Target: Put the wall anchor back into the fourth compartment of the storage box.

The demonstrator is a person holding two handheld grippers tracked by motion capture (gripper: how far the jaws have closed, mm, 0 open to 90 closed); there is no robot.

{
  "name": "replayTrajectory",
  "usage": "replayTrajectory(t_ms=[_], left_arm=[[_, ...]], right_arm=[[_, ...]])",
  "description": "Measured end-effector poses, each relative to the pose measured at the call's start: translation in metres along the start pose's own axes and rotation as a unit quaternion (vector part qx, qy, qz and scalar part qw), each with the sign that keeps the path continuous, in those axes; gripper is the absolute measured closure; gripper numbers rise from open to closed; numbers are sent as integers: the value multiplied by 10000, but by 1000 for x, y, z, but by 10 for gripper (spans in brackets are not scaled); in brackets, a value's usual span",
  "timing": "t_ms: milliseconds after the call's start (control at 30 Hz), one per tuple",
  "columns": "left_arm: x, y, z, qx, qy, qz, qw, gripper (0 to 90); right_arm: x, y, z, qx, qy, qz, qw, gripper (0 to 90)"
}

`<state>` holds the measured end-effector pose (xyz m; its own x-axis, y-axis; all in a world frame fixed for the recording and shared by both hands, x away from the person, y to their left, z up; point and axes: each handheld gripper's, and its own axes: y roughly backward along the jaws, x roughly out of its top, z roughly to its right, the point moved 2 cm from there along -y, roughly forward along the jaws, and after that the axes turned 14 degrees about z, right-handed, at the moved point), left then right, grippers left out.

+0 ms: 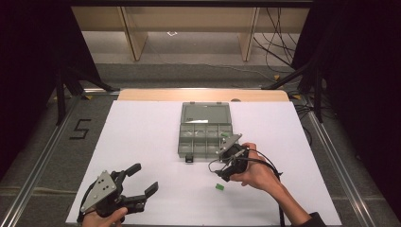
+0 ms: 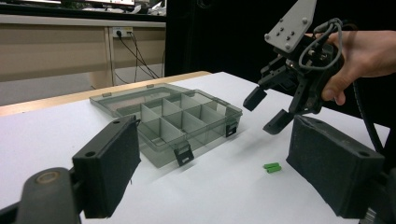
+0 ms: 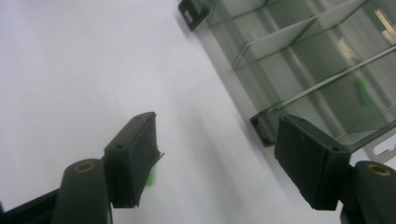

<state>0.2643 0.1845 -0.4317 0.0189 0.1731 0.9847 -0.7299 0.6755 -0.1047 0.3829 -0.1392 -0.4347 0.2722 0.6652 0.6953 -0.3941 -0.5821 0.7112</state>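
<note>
A clear grey compartment box (image 1: 189, 142) lies open mid-table with its lid folded back; it is also in the left gripper view (image 2: 154, 135) and the right gripper view (image 3: 299, 56). One compartment holds a small green piece (image 3: 363, 91). Another green piece (image 1: 219, 187) lies loose on the white sheet in front of the box (image 2: 272, 167), and peeks from behind a jaw in the right gripper view (image 3: 150, 177). My right gripper (image 1: 216, 171) (image 2: 267, 111) (image 3: 219, 163) hovers just above it, tilted down, jaws open and empty. My left gripper (image 1: 144, 178) (image 2: 219, 172) rests open near the front left.
A white sheet (image 1: 142, 127) covers the table; its wooden far edge (image 1: 203, 95) shows behind the box. The box's black latches (image 1: 189, 159) face the front. A cable (image 1: 265, 158) trails from the right gripper. Dark floor and stands surround the table.
</note>
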Motion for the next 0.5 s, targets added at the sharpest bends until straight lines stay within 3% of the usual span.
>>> replayTrajectory(t_ms=[500], left_arm=[[0,0,0,2,-1,-4,10000,161]], right_arm=[[-24,-15,-14,467,75,-587,9972,426]])
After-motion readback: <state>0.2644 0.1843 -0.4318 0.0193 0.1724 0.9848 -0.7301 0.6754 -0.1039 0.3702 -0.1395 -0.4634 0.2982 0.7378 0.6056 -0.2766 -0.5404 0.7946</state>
